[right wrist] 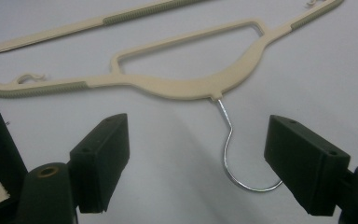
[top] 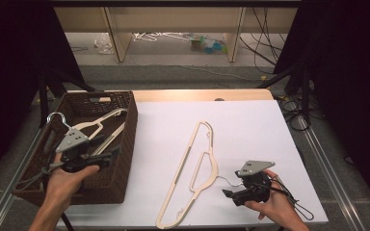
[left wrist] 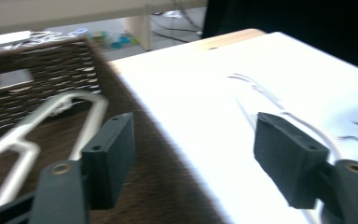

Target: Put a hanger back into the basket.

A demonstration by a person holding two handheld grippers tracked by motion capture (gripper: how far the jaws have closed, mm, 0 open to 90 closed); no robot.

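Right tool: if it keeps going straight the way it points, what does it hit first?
Most likely the metal hook of the cream hanger on the table: it lies between the open jaws of the right tool, just ahead. Depth is hard to judge.

A cream plastic hanger (top: 192, 175) is laid flat on the white table (top: 250, 130), running from the middle toward the near edge, its wire hook (top: 227, 180) turned to the right. The right tongs (top: 227, 193) are held open just beside that hook, near the near right corner. At the left edge, a brown wicker basket (top: 125, 144) is set, with cream hangers (top: 99, 126) inside. The left tongs (top: 115, 153) are held open over the basket.
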